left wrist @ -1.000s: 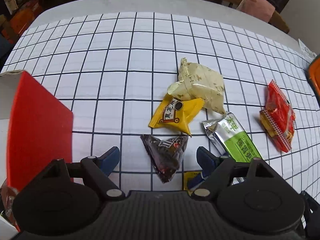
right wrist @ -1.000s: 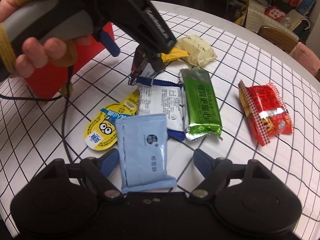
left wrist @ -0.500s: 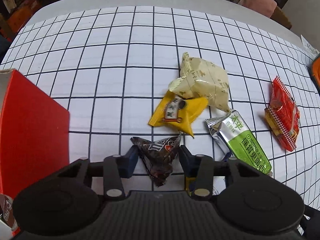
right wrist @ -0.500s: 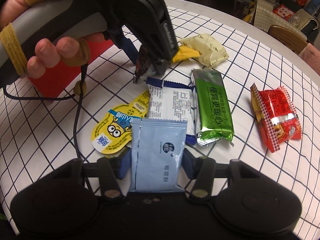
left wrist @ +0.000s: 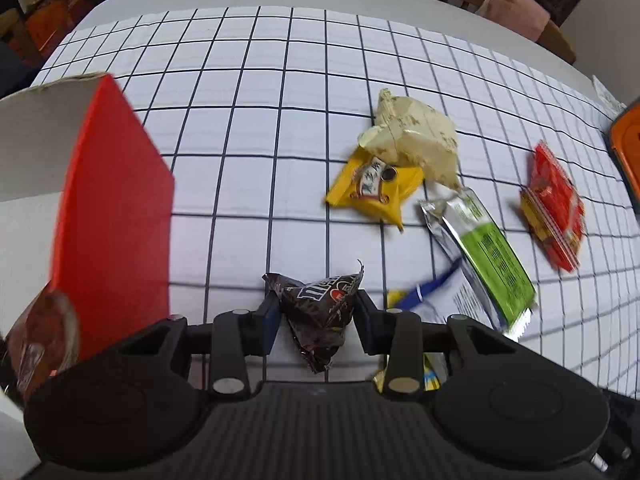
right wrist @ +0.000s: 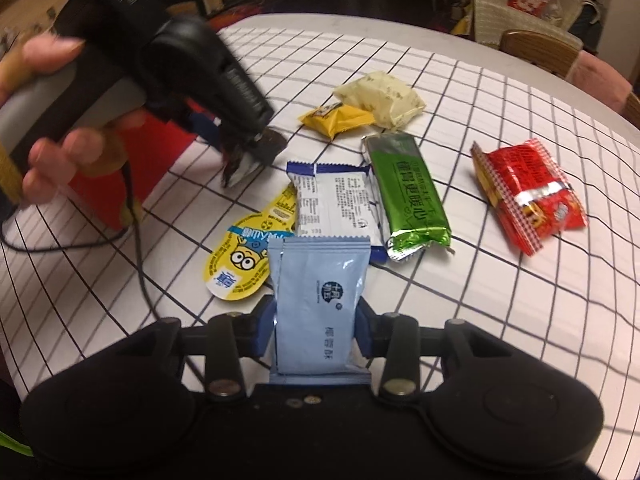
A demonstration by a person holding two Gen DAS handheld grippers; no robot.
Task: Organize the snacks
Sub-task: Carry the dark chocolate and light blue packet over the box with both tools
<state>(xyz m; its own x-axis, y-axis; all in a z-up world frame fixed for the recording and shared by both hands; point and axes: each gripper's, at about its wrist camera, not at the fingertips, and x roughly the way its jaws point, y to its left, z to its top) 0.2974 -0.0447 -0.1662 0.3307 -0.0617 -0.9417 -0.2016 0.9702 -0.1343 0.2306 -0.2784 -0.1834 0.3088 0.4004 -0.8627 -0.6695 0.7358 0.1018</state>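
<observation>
Left gripper [left wrist: 316, 312] has just closed, pinching the dark brown triangular candy packet [left wrist: 320, 312], w/ the red box [left wrist: 112, 216] at its left; right gripper [right wrist: 318, 324] has just closed on the pale blue flat sachet [right wrist: 318, 296]. Only the right view shows the yellow cartoon pouch [right wrist: 244, 256] whole, plus the hand [right wrist: 60, 128] on the left tool; green bar [right wrist: 408, 196] and red pack [right wrist: 528, 192] lie right, on the checked tablecloth [left wrist: 256, 128].

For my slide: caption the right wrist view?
Right gripper clamps light blue packet; left gripper holds dark brown packet nearby.
</observation>
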